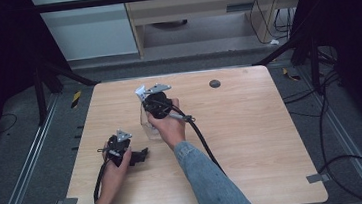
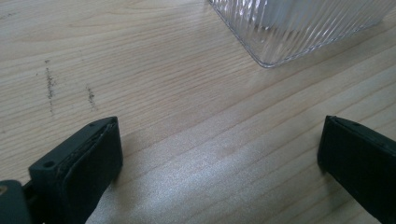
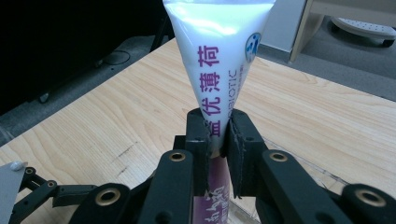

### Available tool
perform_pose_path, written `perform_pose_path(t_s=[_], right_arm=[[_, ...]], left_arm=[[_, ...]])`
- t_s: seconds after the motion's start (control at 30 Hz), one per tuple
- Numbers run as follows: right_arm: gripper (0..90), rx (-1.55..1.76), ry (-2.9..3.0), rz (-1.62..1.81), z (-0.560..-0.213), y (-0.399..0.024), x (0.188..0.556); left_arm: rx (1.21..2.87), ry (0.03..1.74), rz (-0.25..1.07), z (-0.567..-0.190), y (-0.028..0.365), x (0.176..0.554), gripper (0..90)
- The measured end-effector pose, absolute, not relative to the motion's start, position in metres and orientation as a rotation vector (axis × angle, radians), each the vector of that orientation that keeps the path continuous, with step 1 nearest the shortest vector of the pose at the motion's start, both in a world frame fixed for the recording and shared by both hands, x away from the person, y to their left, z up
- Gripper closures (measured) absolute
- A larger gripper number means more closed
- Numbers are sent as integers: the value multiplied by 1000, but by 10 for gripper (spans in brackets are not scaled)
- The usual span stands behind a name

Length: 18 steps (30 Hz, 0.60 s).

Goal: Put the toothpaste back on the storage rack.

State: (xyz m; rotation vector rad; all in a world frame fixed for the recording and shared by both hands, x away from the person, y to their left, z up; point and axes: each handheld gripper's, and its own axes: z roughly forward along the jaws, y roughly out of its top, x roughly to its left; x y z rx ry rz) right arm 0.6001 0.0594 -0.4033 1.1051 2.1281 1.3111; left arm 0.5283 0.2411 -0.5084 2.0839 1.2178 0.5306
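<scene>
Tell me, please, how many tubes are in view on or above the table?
1. The white tube stands upright, pinched in the right gripper above the clear ribbed container near the table's middle. More may be hidden inside the container.

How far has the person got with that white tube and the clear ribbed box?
Done: the right gripper is clamped on the white tube, which stands upright over the clear ribbed container. In hand: the tube, with its lower end apparently at or inside the container; whether it goes in or comes out is unclear. Left: release it. The left gripper rests open on the table.
</scene>
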Motion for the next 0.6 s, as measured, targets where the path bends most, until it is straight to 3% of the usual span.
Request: perform_pose_path(t_s=[0.6], right_arm=[[790,1109,2128,1313,-404,62,603]], left_arm=[[2084,1218,531,-508,241,528,0]])
